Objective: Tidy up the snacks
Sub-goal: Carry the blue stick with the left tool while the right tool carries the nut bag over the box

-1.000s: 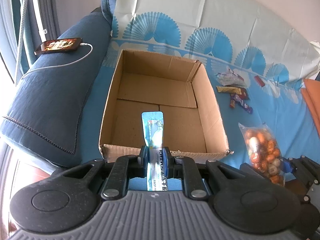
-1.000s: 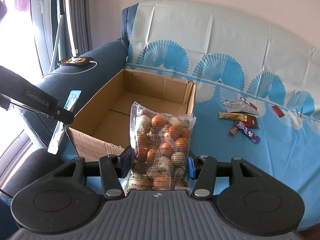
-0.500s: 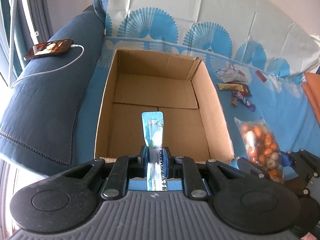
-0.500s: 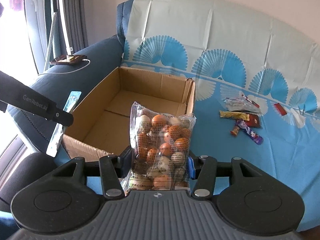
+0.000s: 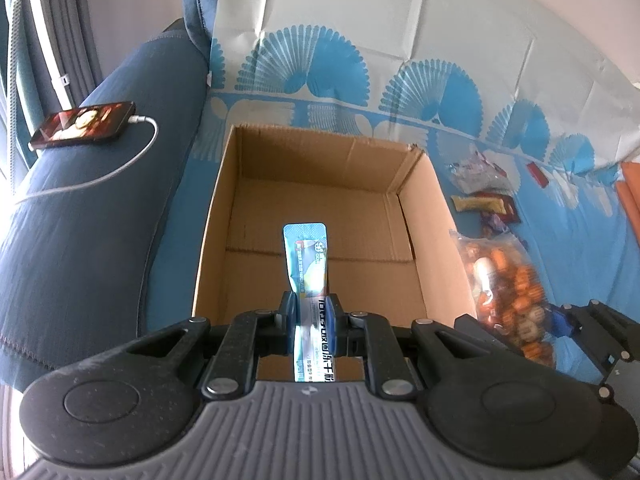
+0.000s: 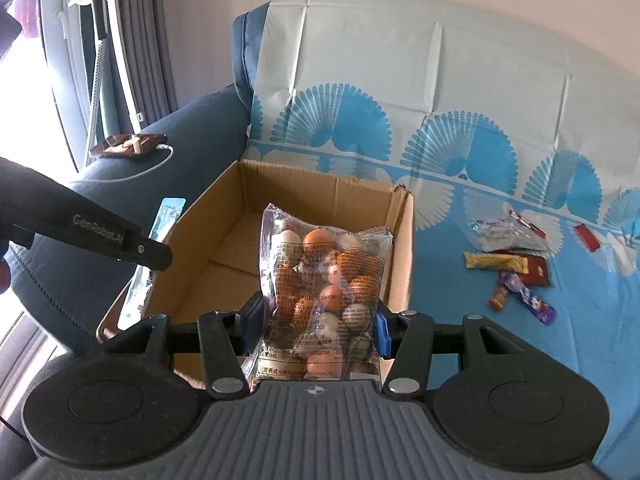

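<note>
Left gripper clamps slim blue foil snack sachet, long axis forward, open brown cardboard box directly ahead-below (right gripper holds clear egg-candy bag, box ahead-left).

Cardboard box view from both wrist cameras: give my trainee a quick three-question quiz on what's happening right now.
1. True or false: the open brown cardboard box already has snacks inside.
2. Which gripper holds the clear plastic bag of orange and white egg-shaped snacks: A) left gripper, B) right gripper, C) neither?
3. Fill in: the black smartphone on the dark blue sofa armrest is plugged into a white ____.

Key: 1 false, the box floor is bare; the slim blue foil snack packet is held above it. 2 B. 3 cable.
</note>
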`<act>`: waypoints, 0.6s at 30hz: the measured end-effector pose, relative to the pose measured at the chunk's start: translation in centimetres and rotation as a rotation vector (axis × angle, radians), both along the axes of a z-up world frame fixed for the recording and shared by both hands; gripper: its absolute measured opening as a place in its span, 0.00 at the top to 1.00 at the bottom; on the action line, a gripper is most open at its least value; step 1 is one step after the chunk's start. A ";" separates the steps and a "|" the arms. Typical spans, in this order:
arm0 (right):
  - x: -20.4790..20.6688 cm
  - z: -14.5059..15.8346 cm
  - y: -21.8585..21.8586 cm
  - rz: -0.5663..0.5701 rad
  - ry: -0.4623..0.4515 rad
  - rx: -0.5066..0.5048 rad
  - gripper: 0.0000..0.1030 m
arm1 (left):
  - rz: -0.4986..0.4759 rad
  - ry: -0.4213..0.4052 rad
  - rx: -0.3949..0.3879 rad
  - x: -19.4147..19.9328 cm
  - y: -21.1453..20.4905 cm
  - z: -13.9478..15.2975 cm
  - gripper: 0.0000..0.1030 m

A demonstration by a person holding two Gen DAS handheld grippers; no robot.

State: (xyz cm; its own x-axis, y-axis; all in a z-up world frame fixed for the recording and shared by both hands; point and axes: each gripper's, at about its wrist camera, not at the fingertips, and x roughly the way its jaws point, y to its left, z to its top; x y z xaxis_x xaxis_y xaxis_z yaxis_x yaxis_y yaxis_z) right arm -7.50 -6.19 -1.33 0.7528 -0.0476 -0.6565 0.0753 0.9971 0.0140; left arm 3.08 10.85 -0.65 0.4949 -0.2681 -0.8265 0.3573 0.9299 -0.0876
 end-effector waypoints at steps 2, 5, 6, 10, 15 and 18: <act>1.1 -0.2 -0.3 -0.001 -0.005 0.008 0.47 | -0.003 -0.008 0.001 1.0 -0.4 -0.2 0.85; 2.6 -0.8 -0.7 -0.006 -0.009 0.029 0.47 | -0.009 -0.022 0.009 2.5 -1.1 -0.8 0.85; 3.1 -1.1 -0.9 -0.008 -0.009 0.039 0.47 | -0.009 -0.021 0.010 3.1 -1.3 -1.0 0.85; 5.2 -2.3 -1.6 -0.013 -0.002 0.064 0.47 | -0.016 -0.008 0.014 5.1 -2.0 -2.4 0.85; 7.4 -4.3 -2.1 -0.017 0.027 0.050 0.47 | -0.018 0.014 0.050 7.1 -2.9 -5.0 0.84; 8.2 -5.6 -2.3 -0.023 0.052 0.039 0.46 | -0.018 0.039 0.071 8.0 -3.3 -6.8 0.84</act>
